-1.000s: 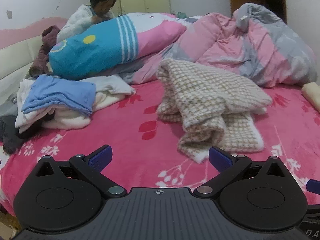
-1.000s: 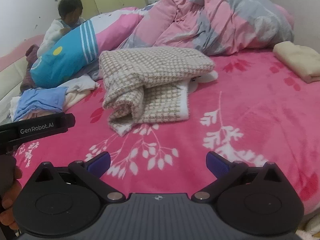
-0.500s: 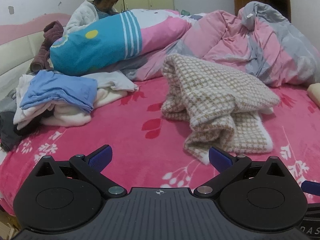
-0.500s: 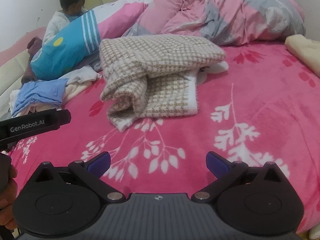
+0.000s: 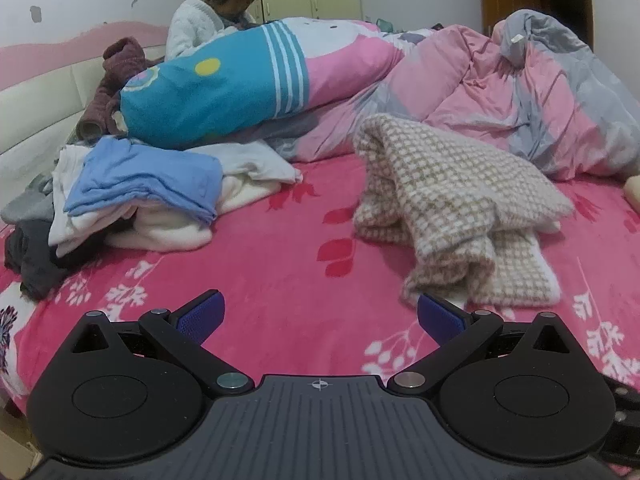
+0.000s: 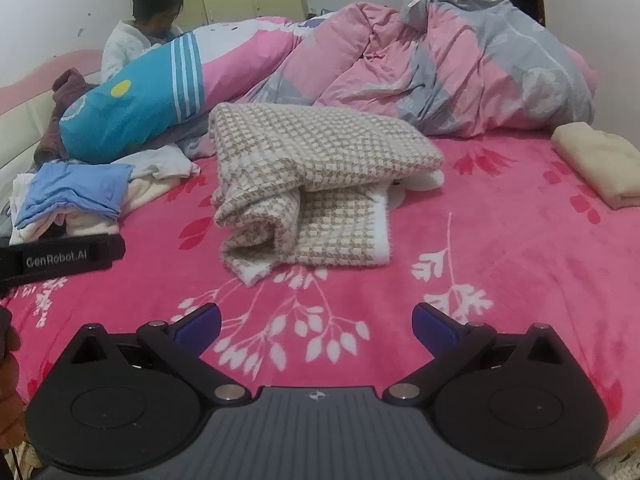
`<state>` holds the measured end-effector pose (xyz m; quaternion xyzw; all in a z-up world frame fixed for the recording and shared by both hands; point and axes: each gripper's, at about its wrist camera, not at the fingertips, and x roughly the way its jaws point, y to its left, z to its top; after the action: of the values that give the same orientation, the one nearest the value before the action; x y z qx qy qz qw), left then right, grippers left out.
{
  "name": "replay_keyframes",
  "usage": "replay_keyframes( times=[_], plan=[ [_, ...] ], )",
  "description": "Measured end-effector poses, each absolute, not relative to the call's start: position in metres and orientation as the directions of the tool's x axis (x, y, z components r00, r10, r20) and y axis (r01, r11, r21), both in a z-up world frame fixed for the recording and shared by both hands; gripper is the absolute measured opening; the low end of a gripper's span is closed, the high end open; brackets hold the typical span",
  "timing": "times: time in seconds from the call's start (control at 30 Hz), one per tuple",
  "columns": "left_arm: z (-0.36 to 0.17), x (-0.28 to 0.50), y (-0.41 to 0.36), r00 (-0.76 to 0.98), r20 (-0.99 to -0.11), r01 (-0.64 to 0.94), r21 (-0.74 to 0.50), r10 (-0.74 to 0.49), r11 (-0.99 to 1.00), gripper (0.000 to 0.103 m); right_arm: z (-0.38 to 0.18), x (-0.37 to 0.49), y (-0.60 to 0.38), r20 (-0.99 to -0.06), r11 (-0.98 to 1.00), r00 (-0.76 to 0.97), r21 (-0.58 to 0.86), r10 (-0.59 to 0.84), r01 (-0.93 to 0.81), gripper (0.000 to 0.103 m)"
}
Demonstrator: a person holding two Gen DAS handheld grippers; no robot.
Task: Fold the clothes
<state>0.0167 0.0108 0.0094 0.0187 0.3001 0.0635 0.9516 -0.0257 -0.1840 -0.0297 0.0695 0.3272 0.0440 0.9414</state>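
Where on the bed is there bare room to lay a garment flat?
Bare pink sheet lies between the checked garment and the folded cream garment, and in front of both open grippers. Crowded: the clothes pile and the quilt behind.

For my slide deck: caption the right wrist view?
Open right gripper hovers over pink bedsheet, facing a half-folded checked sweater.

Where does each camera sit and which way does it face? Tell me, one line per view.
Left wrist: on the left gripper, facing across the bed at the checked knit garment; only its open jaws show.
Right wrist: on the right gripper, facing the same way; open jaws, the left gripper's body and a hand show.
Shared: garment, blue clothes pile, quilt.
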Motion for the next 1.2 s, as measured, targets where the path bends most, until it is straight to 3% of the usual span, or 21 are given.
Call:
replay_keyframes(
  times=[0.57, 0.73, 0.97, 1.07, 1.2],
  plan=[
    [0.013, -0.010, 0.033, 0.827, -0.540, -0.132, 0.082, 0.156, 0.988, 0.103, -0.021, -0.056, -0.170, -0.596, 0.991, 0.795, 0.126, 0.116, -0.050, 0.103],
    [0.006, 0.003, 0.044, 0.848, -0.520, -0.115, 0.006, 0.102, 0.993, 0.103, -0.021, -0.050, -0.175, -0.569, 0.991, 0.815, 0.119, 0.112, -0.053, 0.103],
    [-0.013, 0.042, 0.053, 0.879, -0.469, -0.010, -0.206, -0.089, 0.978, 0.103, -0.030, -0.021, -0.202, -0.491, 0.995, 0.869, 0.094, 0.056, -0.011, 0.103],
    [-0.019, 0.064, 0.041, 0.879, -0.464, 0.031, -0.177, -0.112, 0.984, 0.103, -0.036, 0.001, -0.218, -0.488, 0.996, 0.872, 0.093, 0.046, 0.000, 0.103],
    [-0.027, 0.087, 0.019, 0.892, -0.429, 0.119, -0.077, -0.140, 0.990, 0.103, -0.047, 0.040, -0.256, -0.510, 0.966, 0.850, 0.260, 0.134, 0.004, 0.103]
  ],
)
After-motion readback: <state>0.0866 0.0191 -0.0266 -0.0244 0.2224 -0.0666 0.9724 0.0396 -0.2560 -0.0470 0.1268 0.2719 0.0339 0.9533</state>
